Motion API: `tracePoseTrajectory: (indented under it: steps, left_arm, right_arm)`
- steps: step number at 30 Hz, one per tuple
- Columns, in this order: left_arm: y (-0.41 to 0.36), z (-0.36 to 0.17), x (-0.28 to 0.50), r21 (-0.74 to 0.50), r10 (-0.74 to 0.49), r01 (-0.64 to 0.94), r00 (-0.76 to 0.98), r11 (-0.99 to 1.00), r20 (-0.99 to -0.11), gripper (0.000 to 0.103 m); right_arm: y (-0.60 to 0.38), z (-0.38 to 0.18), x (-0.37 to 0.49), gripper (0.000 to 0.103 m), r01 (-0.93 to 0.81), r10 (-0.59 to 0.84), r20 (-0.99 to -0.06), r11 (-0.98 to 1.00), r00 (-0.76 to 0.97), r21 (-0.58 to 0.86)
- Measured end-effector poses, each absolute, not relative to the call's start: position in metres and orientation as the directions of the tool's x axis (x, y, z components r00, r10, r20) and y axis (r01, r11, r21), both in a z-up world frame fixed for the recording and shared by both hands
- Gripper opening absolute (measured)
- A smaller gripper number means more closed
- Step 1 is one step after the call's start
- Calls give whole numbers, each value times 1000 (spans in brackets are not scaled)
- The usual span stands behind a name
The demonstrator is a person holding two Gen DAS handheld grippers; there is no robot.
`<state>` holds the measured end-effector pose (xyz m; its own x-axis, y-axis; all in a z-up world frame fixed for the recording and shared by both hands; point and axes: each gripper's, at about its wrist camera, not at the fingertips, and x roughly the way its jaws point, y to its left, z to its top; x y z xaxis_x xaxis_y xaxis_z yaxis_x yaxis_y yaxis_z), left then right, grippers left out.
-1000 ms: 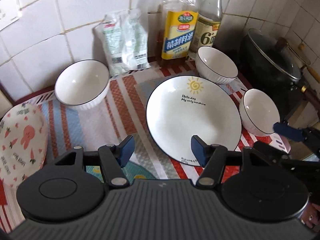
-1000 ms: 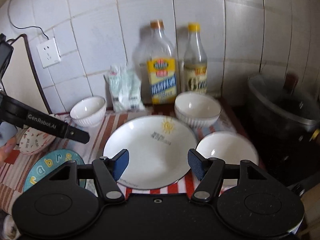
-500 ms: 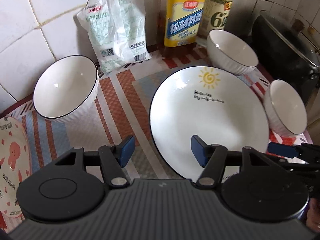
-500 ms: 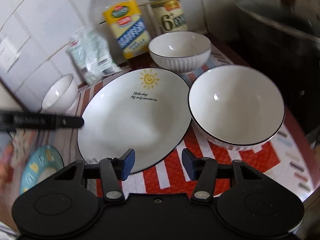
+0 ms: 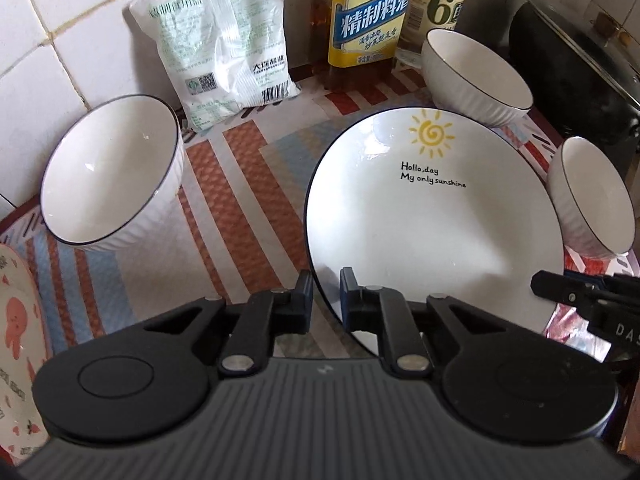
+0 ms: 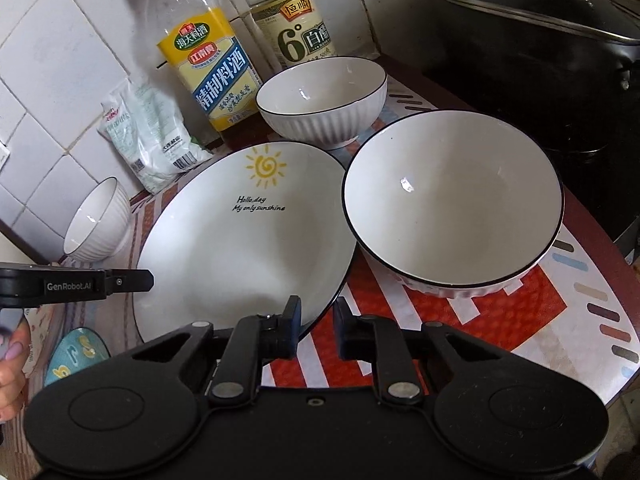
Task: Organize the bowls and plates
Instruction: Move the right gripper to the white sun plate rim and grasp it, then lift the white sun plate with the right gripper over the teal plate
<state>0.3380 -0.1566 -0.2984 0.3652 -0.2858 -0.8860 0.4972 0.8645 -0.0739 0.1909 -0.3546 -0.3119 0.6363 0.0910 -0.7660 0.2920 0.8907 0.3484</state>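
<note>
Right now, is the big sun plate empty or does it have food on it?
Empty. The sun plate shows only bare white glaze, its yellow sun and printed words.

You have three white bowls: one near the mat's back left, one at its back edge by the bottles, one at its right edge. You have three plates: the sun plate mid-mat, a carrot-print plate at the left edge, a blue lettered one at the front left. Behind them you have two bottles, one bag, and one lidded black pot off the right side.
</note>
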Motion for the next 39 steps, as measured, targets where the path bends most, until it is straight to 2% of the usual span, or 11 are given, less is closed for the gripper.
tracePoseTrajectory:
  steps: [7, 11, 15, 20, 26, 39]
  left_arm:
    - [-165, -308, 348, -94, -280, 462, 353, 882, -893, 24]
    - [-159, -315, 351, -175, -333, 413, 349, 894, -876, 30]
    - [-162, -309, 341, -131, -316, 441, 379, 888, -870, 21]
    - [-165, -294, 324, -3, -263, 491, 461, 871, -848, 20]
    - [-156, -273, 306, 29, -253, 497, 490, 867, -834, 20]
    - [-115, -225, 253, 4, -241, 446, 492, 895, -836, 21]
  right_arm:
    - [-362, -326, 206, 24, 375, 86, -759, 829, 645, 414]
    - [-359, -326, 207, 23, 405, 58, -756, 816, 652, 412]
    - [-363, -325, 206, 20, 415, 74, -764, 804, 641, 426]
    - [-361, -318, 208, 21, 366, 113, -771, 831, 627, 419]
    - [-361, -301, 203, 21, 332, 125, -758, 845, 640, 419]
    - [-335, -254, 177, 21, 211, 170, -749, 899, 641, 384]
